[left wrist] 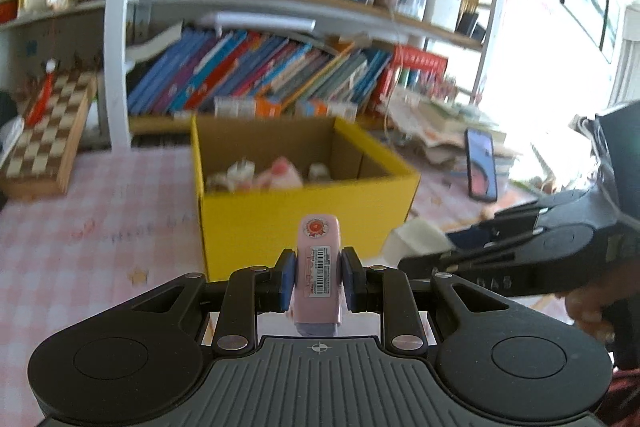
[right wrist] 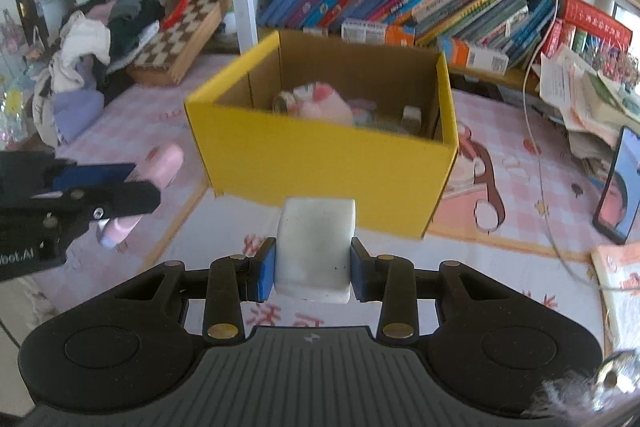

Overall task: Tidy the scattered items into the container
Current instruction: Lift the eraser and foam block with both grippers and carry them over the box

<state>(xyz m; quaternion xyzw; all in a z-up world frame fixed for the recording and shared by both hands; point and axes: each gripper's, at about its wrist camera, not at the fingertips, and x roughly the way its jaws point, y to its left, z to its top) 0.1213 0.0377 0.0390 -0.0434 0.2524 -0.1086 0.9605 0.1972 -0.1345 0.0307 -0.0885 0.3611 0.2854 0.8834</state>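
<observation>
A yellow cardboard box (left wrist: pixel 304 205) (right wrist: pixel 320 155) stands open on the pink checked table, with several small items inside. My left gripper (left wrist: pixel 318 277) is shut on a pink oblong case (left wrist: pixel 319 267) with a barcode label, held in front of the box's near wall. That pink case (right wrist: pixel 160 163) also shows at the left of the right wrist view. My right gripper (right wrist: pixel 314 265) is shut on a white rectangular block (right wrist: pixel 316 251), just before the box's front corner. The white block (left wrist: pixel 416 237) appears to the right in the left wrist view.
A chessboard box (left wrist: pixel 44 143) (right wrist: pixel 180 39) lies at the back left. A phone (left wrist: pixel 482 165) (right wrist: pixel 618 187) leans at the right beside paper stacks (right wrist: pixel 592 99). Bookshelves (left wrist: pixel 260 75) run behind the box. Clothes (right wrist: pixel 92 59) are piled at far left. A cable (right wrist: pixel 538 147) crosses the table.
</observation>
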